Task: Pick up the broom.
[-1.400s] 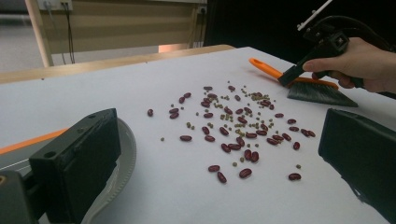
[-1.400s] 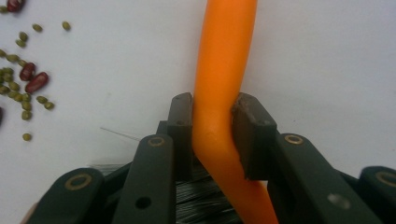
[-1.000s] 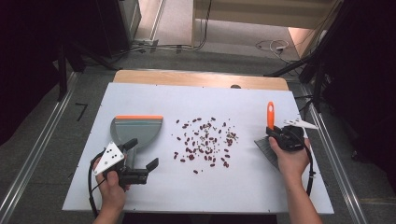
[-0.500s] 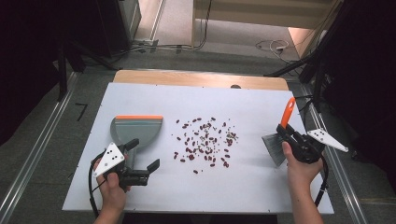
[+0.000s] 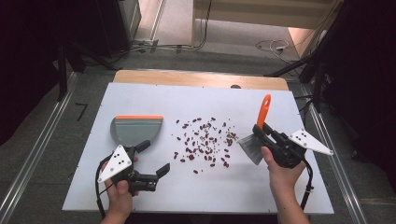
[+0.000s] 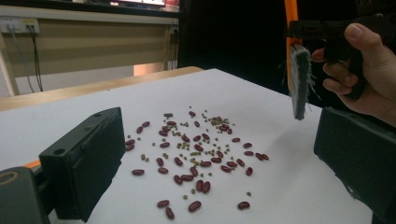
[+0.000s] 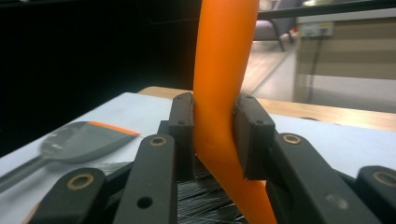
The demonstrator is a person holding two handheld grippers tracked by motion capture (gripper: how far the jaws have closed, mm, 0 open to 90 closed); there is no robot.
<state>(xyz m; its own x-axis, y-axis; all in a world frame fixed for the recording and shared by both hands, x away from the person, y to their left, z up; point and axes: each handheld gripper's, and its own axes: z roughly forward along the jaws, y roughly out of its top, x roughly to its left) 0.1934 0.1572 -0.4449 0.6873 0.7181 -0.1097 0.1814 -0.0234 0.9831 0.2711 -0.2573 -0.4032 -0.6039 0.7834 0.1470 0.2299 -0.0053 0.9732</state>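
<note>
Right gripper (image 5: 259, 132) sits near the right edge of the table (image 5: 140, 98), jaws pinching the orange handle of the brush (image 5: 258, 135). In the right gripper view both pads press flat on the handle (image 7: 224, 93), one on each side, with the dark bristles just below them. Handle points toward the far edge; the bristle head hangs on the side of the beans, just right of the pile. In the left gripper view the brush head (image 6: 299, 79) hangs clear above the surface, not touching it.

Left gripper (image 5: 154, 161) is at the near left of the table, jaws spread wide with nothing between them. Left gripper view confirms: the two black jaws stand far apart and frame the pile.

Beans (image 5: 204, 142) lie scattered at mid-table, between the two grippers: dark red ones mixed with small green ones (image 6: 194, 147), loose and spread in a rough patch.

Dustpan (image 5: 136, 130) lies flat on the left half of the table, just beyond the left gripper, orange lip toward the far edge. It is apart from the beans and untouched by either gripper. It shows again, blurred, in the right gripper view (image 7: 84, 140).
</note>
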